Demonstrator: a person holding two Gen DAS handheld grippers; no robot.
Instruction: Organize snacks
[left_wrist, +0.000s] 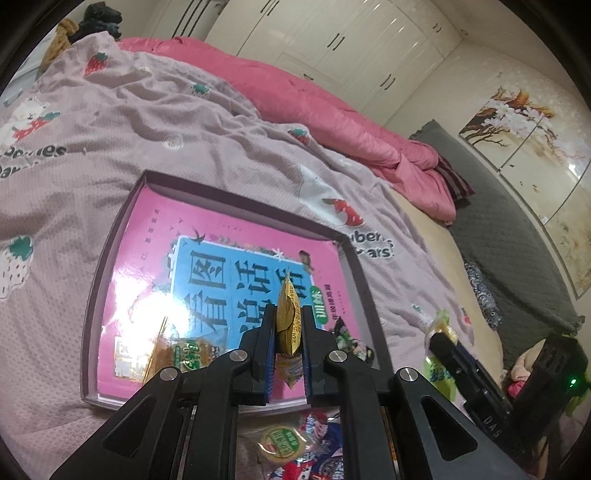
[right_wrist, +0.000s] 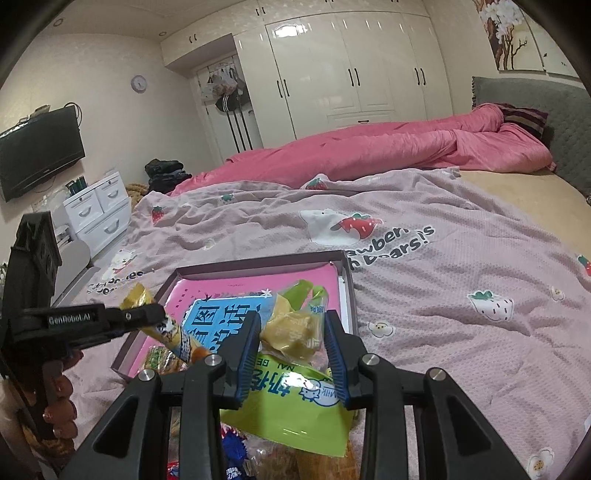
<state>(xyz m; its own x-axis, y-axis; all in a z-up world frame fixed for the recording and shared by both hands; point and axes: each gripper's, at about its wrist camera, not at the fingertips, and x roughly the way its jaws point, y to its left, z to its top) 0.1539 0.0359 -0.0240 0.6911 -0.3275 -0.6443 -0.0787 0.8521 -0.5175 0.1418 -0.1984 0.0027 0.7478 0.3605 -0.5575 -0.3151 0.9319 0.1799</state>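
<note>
In the left wrist view my left gripper is shut on a gold snack packet held edge-on above a shallow box. The box is lined with a pink and blue printed sheet, and a small green-labelled snack lies in its near corner. In the right wrist view my right gripper is shut on a pale yellow packet with green ends, close to the box's near right side. The left gripper reaches in from the left with its gold packet.
A lime-green bag and a heap of loose snacks lie under the grippers. The box rests on a pink strawberry blanket on a bed. A rolled pink quilt lies behind it, with white drawers to the left.
</note>
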